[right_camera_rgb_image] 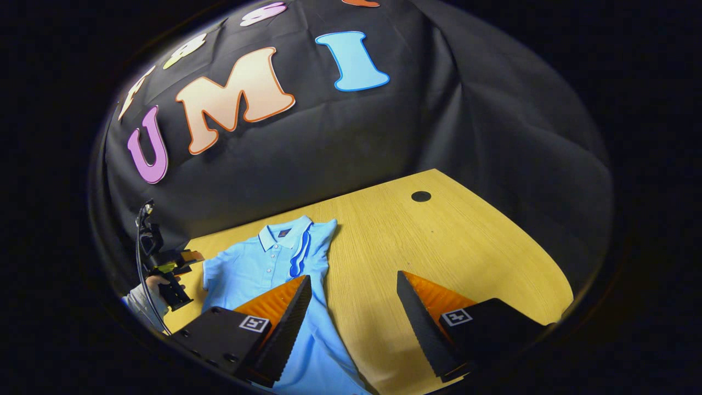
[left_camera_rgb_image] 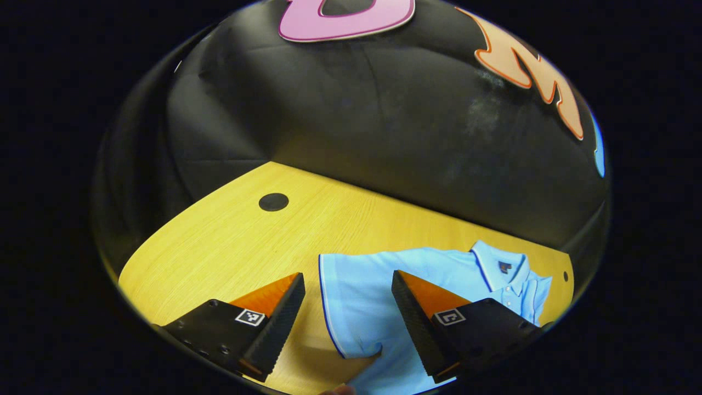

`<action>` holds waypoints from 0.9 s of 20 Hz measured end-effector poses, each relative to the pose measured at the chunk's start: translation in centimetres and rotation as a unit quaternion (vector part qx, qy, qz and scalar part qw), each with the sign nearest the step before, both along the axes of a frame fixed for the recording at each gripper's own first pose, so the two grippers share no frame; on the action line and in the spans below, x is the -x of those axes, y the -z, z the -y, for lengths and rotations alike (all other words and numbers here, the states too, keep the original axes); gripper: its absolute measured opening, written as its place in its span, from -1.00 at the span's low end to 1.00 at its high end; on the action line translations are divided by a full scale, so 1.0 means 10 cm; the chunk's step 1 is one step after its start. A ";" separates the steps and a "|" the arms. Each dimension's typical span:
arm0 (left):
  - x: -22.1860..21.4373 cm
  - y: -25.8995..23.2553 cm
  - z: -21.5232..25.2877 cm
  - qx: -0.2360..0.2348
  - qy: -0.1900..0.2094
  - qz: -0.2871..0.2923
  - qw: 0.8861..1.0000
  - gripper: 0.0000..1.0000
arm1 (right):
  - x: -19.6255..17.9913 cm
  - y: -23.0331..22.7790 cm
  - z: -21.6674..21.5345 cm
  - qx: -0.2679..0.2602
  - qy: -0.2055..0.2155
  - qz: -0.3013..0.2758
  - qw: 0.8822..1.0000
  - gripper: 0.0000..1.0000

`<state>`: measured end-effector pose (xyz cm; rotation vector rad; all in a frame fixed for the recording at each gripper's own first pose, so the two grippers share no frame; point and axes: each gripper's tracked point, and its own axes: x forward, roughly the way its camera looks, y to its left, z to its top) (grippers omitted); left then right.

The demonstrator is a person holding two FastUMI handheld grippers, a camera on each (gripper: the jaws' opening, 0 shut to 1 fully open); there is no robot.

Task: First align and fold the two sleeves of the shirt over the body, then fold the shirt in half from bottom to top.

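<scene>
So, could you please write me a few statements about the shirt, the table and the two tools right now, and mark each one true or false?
1. The light blue polo shirt lies on the wooden table. True.
2. The left tool is shut on a sleeve. False: its fingers stand wide apart above the sleeve, gripping nothing.
3. In the right gripper view, one sleeve is already folded over the shirt's body beside the collar. True.
4. The right tool holds the shirt's hem. False: it is open, with bare table between its fingers.
5. The shirt is already folded in half from bottom to top. False: its body still runs down from the collar.
</scene>
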<state>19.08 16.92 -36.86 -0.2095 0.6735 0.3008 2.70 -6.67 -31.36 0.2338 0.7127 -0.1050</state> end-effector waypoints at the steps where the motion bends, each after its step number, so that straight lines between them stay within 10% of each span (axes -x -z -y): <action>1: 0.00 0.09 0.00 -0.003 -0.002 -0.011 1.000 0.91 | 0.01 -0.01 0.00 0.002 -0.001 -0.001 1.000 0.95; 11: 0.05 0.36 -0.01 -0.042 0.000 -0.050 0.998 0.92 | 0.03 -0.05 0.10 0.003 0.004 0.000 1.000 0.95; 13: 0.01 0.39 0.04 -0.039 0.006 -0.043 0.998 0.59 | 0.02 -0.04 0.08 0.000 0.003 0.001 1.000 0.95; 18: -0.05 0.36 0.17 -0.025 0.010 -0.024 0.999 -0.99 | 0.04 -0.04 0.11 0.000 0.000 0.000 1.000 0.95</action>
